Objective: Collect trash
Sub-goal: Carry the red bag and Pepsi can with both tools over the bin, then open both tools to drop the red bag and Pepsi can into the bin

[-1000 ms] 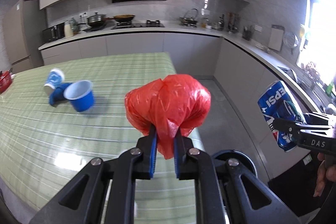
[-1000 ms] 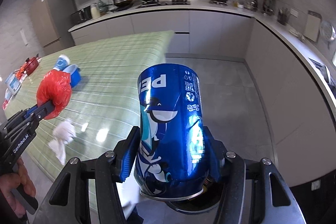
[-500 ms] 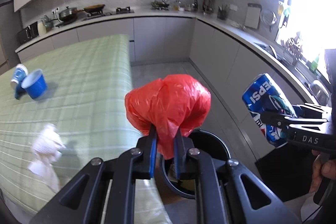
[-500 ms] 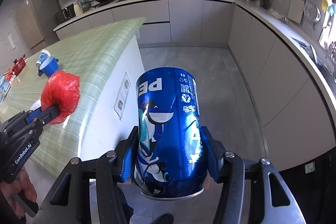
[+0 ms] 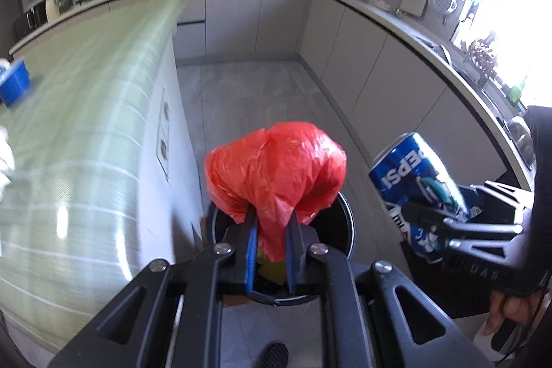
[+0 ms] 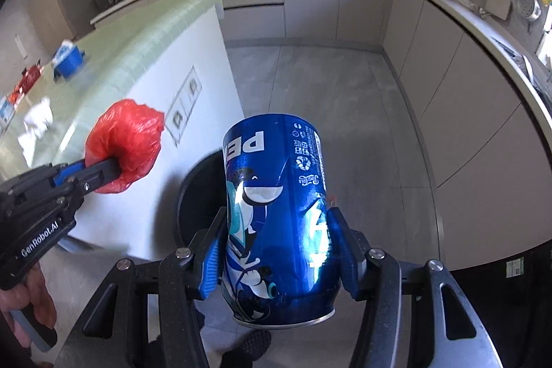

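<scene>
A crumpled red plastic bag (image 5: 276,171) is pinched by its neck in my left gripper (image 5: 270,219), which is shut on it. It hangs right over a round black trash bin (image 5: 346,223) on the floor beside the island. My right gripper (image 6: 277,212) is shut on a dented blue Pepsi can (image 6: 276,195), held upside down above the bin's (image 6: 193,188) right side. In the right wrist view the red bag (image 6: 127,137) and left gripper (image 6: 110,166) are at the left. In the left wrist view the can (image 5: 414,181) is at the right.
The island with its green striped cloth (image 5: 86,126) rises close on the left, with wall sockets on its white end. Blue cups (image 6: 69,57) and a crumpled white tissue (image 6: 36,123) lie on it. Yellow trash (image 5: 269,271) sits in the bin. Grey cabinets line the right.
Both grippers have swung off the island top to the right and down, and now hang over the bin. The bag and the can are still held as before.
</scene>
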{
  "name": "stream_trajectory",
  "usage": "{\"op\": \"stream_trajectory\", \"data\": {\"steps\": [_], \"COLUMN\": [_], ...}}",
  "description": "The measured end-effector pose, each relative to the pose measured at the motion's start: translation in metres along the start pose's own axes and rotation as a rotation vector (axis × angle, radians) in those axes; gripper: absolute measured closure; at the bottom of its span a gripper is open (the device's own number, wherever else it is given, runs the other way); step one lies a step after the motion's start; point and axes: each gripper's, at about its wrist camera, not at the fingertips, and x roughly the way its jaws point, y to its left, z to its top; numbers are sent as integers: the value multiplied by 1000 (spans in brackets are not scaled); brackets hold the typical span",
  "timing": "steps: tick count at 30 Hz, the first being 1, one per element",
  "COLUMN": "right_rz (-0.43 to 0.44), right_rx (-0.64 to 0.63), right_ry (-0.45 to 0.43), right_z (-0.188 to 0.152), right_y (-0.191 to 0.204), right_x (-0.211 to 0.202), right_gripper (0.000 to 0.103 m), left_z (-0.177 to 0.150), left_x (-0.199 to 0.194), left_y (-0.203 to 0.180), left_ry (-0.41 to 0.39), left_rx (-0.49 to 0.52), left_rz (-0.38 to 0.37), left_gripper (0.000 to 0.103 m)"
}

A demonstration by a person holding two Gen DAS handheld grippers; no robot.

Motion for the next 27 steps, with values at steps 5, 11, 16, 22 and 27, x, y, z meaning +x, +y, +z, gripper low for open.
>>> {"op": "stream_trajectory", "data": {"steps": [5, 11, 16, 22, 27], "right_rz": [20, 49, 86, 44, 17], "right_rx": [-40, -113, -254, -277, -212], "right_ry": [50, 98, 91, 86, 67], "right_z": [-10, -13, -20, -30, -38], "right_y": [0, 4, 18, 11, -5], "right_x": [33, 74, 108, 127, 108], "right_gripper": [46, 46, 33, 0, 0], "left_z": [-8, -3, -9, -16, -21], "left_x": [24, 48, 70, 52, 38], "left_y": [-6, -1, 4, 1, -3], "left_ry": [47, 76, 135, 76, 70], "left_rx": [-7, -44, -85, -73, -80], "left_rz": [16, 29, -18, 37, 52], "left_gripper": [89, 88, 34, 20, 20]}}
